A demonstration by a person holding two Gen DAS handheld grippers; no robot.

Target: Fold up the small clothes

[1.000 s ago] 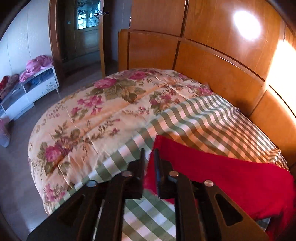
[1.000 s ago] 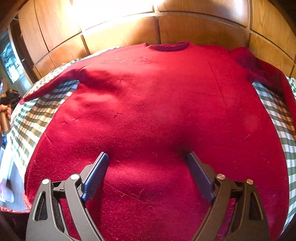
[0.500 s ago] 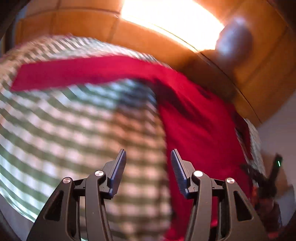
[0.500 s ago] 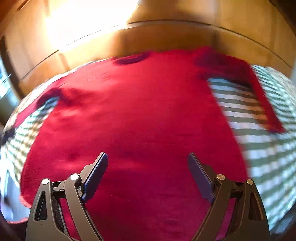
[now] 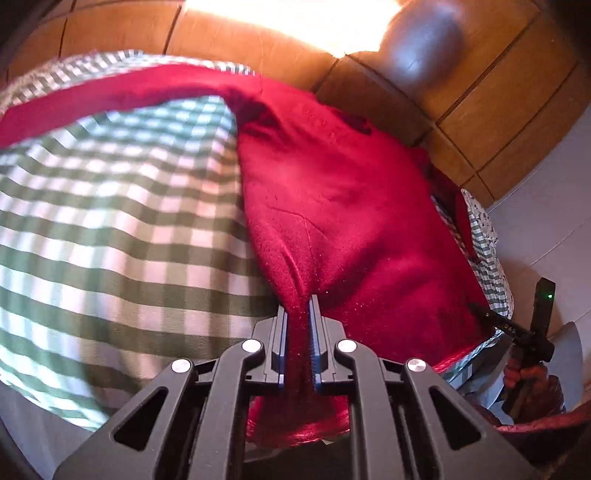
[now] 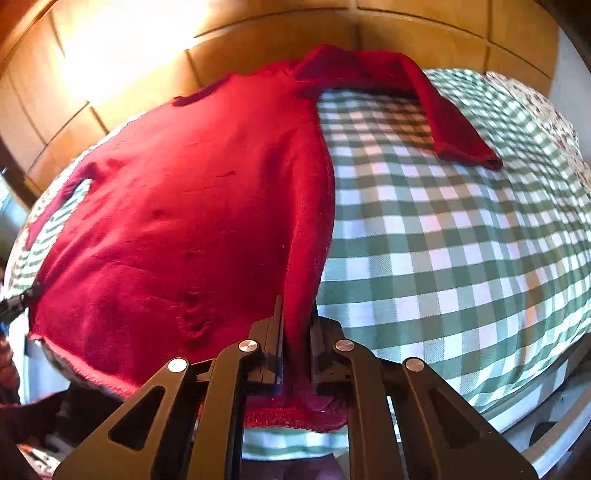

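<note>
Two corners of the red sweater (image 5: pixel 347 206) are pinched at this moment, one by each gripper, and the garment lies flat on the green checked sheet (image 5: pixel 110 221) of the bed, with its neck toward the wooden headboard (image 5: pixel 258 33). In the left wrist view, the left gripper (image 5: pixel 297 310) has just been closing, and its jaws now stand narrow on a raised ridge of red cloth at the hem corner; one long sleeve (image 5: pixel 110 92) stretches out over the sheet to the left. At the right edge of this view a hand (image 5: pixel 528 376) holds the other tool. In the right wrist view, the right gripper (image 6: pixel 297 310) has also just been closing, and it grips the opposite side edge of the sweater (image 6: pixel 184 206) near the hem; the other sleeve (image 6: pixel 454 122) lies bent on the checked sheet (image 6: pixel 461 240). I judge that this is the start of a fold, the grasping step. The next move probably calls for lifting both corners together, evenly, and carrying the hem toward the collar, or bringing the sides in, without letting the knit slip from the narrow jaws.
</note>
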